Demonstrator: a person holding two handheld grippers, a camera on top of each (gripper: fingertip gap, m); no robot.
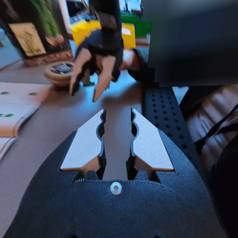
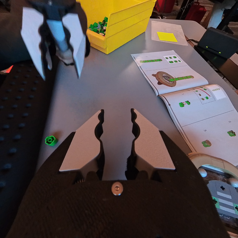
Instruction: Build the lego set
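My right gripper [image 2: 117, 110] is open and empty, low over the grey table [image 2: 103, 83]. A small green round lego piece [image 2: 50, 140] lies on the table just left of its left finger, near the mat's edge. The round tan lego build [image 2: 212, 173] sits at the lower right of this view. My left gripper [image 1: 118, 110] is open and empty above the table. It also shows blurred in the right wrist view [image 2: 61, 77], pointing down at the upper left. The left wrist view shows the right gripper [image 1: 83, 96], the green piece [image 1: 90, 83] and the tan build [image 1: 59, 73], all blurred.
A yellow bin [image 2: 122, 25] holding several green and grey pieces [image 2: 99, 27] stands at the back. An open instruction booklet [image 2: 180, 83] lies to the right. A black studded mat [image 2: 19, 109] borders the table's left. A paper with a yellow note [image 2: 166, 36] and a black device [image 2: 216, 43] sit at the far right.
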